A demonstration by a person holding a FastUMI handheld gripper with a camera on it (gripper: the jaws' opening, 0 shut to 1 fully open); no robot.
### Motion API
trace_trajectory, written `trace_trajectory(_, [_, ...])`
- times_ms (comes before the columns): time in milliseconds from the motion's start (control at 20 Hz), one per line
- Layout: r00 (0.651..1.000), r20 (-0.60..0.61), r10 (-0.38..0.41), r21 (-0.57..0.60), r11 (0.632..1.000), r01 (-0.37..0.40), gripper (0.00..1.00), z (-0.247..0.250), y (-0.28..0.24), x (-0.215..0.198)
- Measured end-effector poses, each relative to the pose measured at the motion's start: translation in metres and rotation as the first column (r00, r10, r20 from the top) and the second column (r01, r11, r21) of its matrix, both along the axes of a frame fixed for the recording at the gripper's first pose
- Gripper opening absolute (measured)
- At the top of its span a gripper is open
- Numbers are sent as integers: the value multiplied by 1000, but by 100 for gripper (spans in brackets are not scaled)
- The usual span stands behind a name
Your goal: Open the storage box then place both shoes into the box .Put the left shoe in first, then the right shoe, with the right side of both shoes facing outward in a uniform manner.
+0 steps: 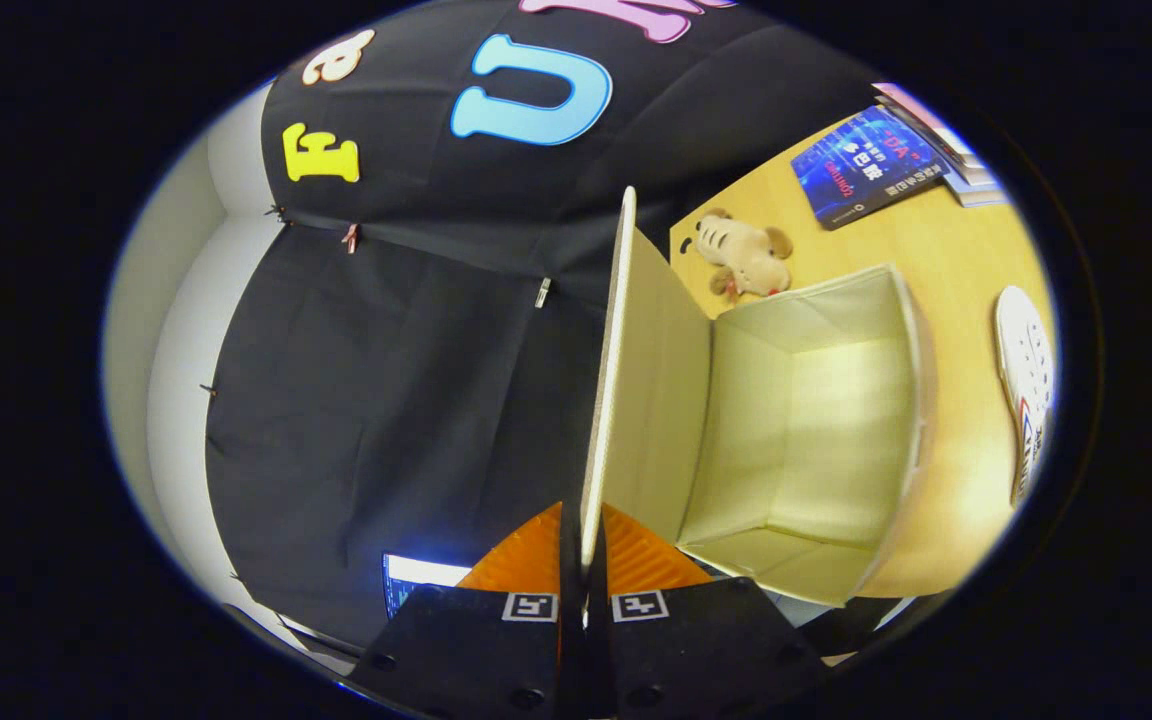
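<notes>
Clearly the gripper at lower centre pinches the thin, stiff lid edge — light, likely bendy, best held near its rim. Right of it the storage box gapes open on the desk; a shoe lies far right.

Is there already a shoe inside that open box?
No. The box shows bare inner walls, while a white shoe lies on the table beside it; the gripper is pinching the lid.
</notes>
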State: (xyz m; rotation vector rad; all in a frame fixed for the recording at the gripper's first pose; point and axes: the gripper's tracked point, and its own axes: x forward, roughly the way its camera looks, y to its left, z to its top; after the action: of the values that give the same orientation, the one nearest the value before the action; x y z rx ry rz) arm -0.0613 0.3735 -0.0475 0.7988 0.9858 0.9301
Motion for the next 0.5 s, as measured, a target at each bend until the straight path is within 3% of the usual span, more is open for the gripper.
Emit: trace_trajectory(500, [999,10,41,-25,999,-41,5,7,120,-1])
